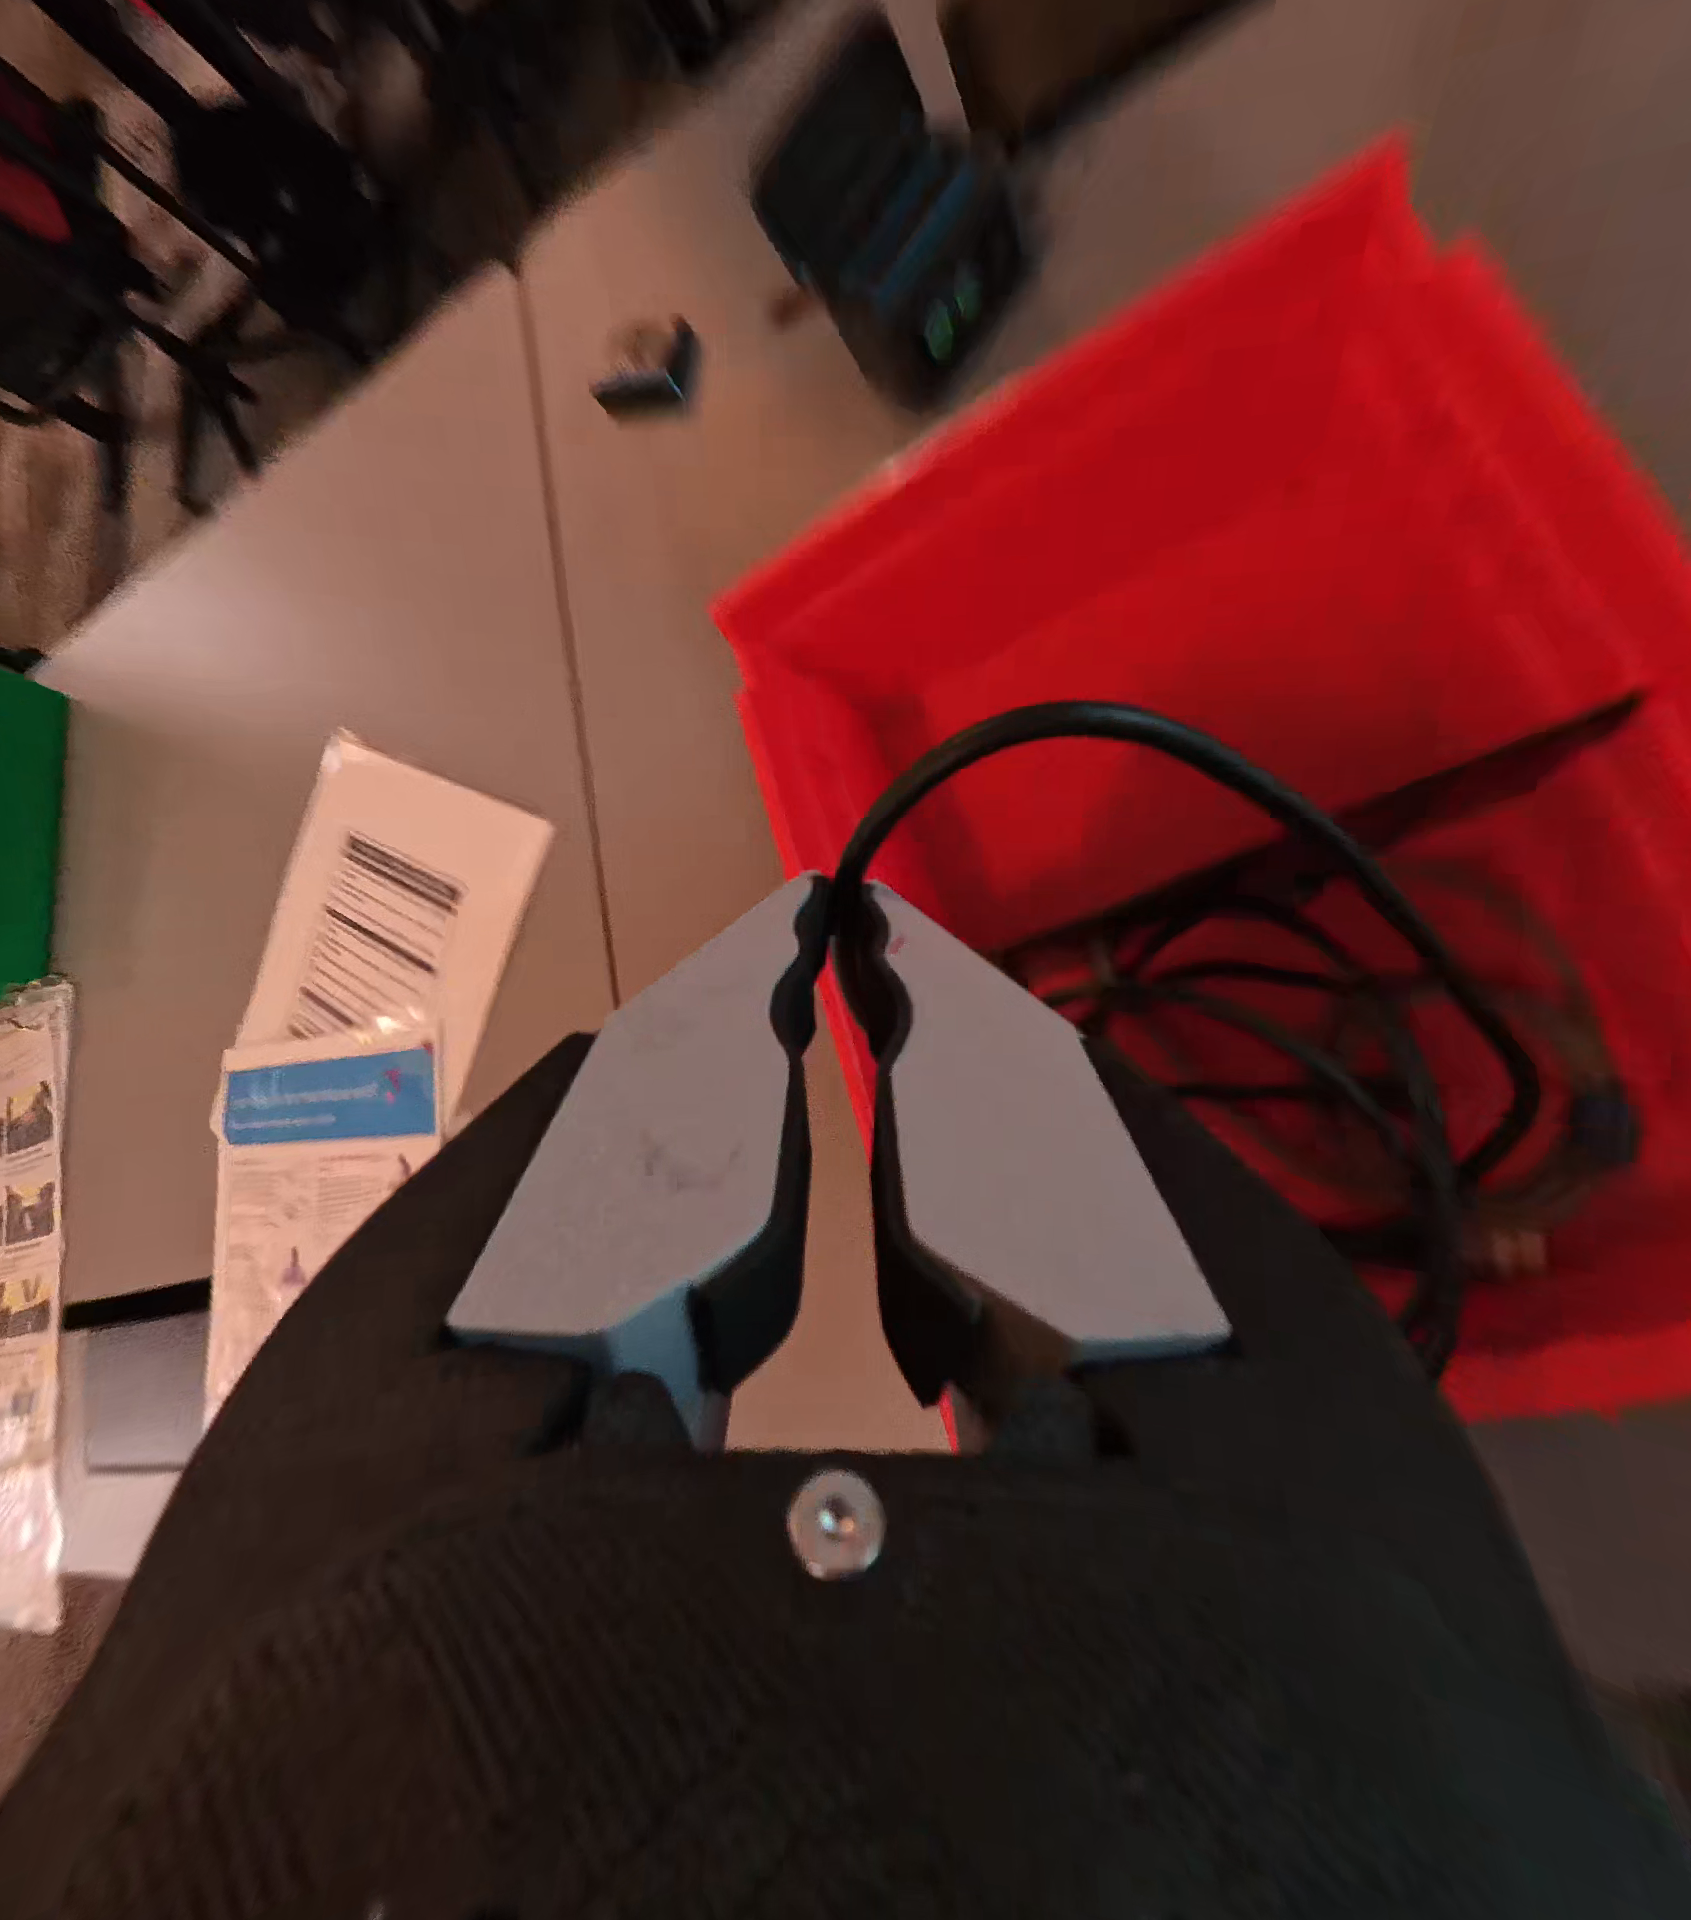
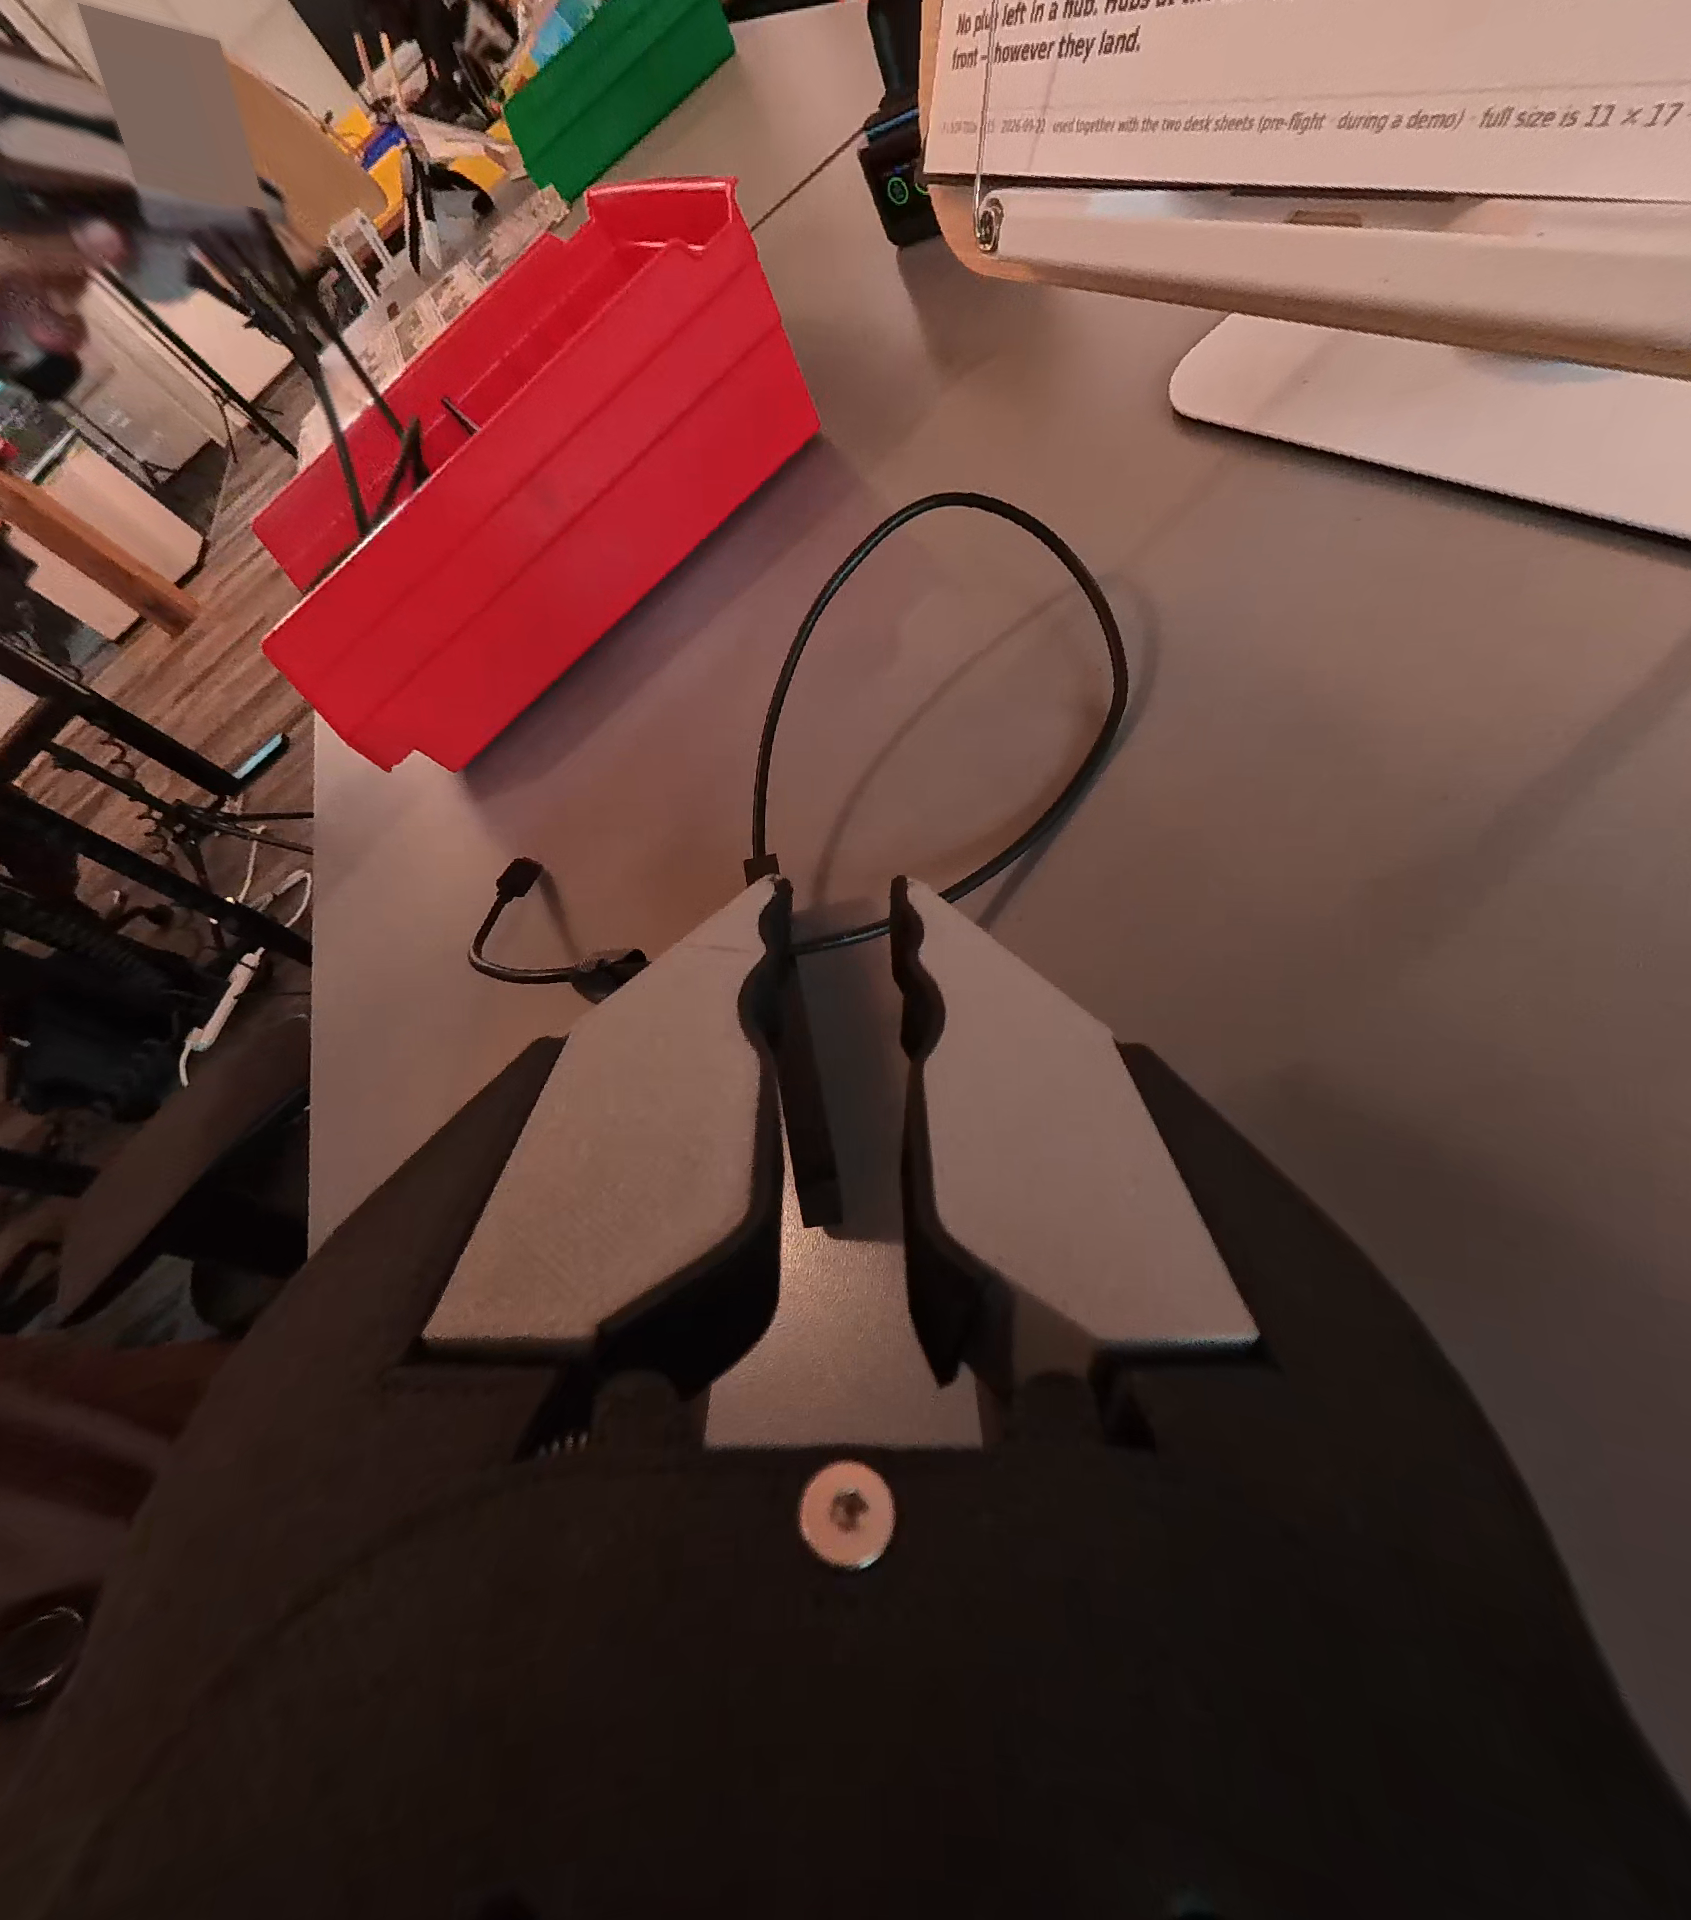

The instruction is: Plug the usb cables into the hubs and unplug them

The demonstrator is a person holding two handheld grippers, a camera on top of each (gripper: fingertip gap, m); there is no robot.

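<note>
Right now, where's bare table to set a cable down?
Free: the grey table between the red bin and the white stand base. Crowded: by the right gripper, where the hub's thin cable loops; the bin holds tangled cables.

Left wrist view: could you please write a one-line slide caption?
Left gripper pinches a thin black cable above the red plastic bin.

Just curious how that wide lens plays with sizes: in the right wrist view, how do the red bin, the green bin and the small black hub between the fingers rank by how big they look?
1. red bin
2. green bin, farther off, so unsure
3. black hub
</note>
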